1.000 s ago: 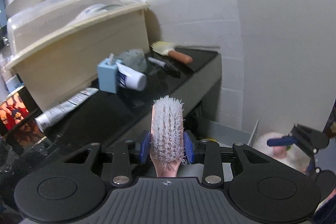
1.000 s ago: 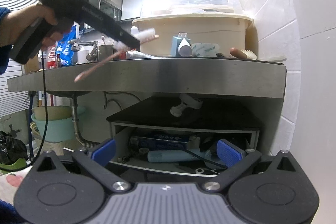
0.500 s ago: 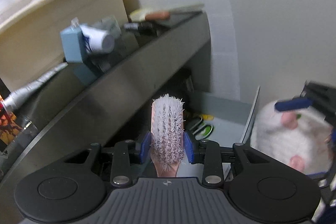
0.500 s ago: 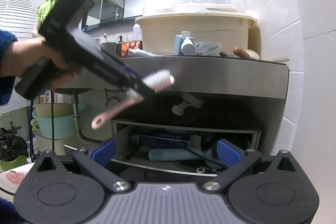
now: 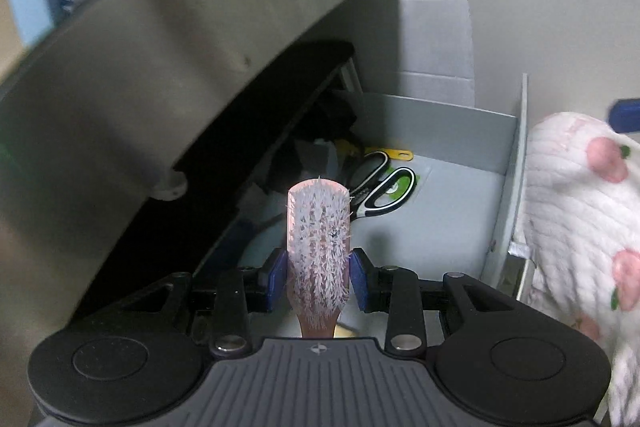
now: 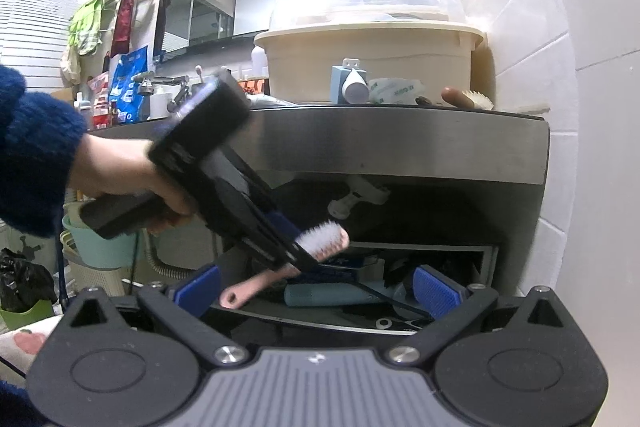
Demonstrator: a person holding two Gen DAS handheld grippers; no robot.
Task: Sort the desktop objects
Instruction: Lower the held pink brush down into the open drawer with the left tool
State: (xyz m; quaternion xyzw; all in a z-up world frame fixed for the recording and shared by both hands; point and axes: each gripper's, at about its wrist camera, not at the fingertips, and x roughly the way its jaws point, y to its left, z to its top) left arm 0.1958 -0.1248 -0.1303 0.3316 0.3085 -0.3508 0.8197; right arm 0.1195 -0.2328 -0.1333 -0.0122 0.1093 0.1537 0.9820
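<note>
No legible writing; left gripper [image 5: 319, 277] clamping pink brush [image 5: 319, 227], white bristles up, over drawer [image 5: 460, 195]; right gripper [image 6: 316, 287] spread wide.

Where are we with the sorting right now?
Partly done. The open drawer already holds scissors and other items. In hand: the left tool grips the pink brush above that drawer. The right tool is open, holding nothing. Left on the counter: a tube, a blue box, a wooden-handled brush.

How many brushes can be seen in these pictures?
2. The pink brush is held in the left tongs above the open drawer; a brown-handled brush lies on the countertop. Others may be hidden.
</note>
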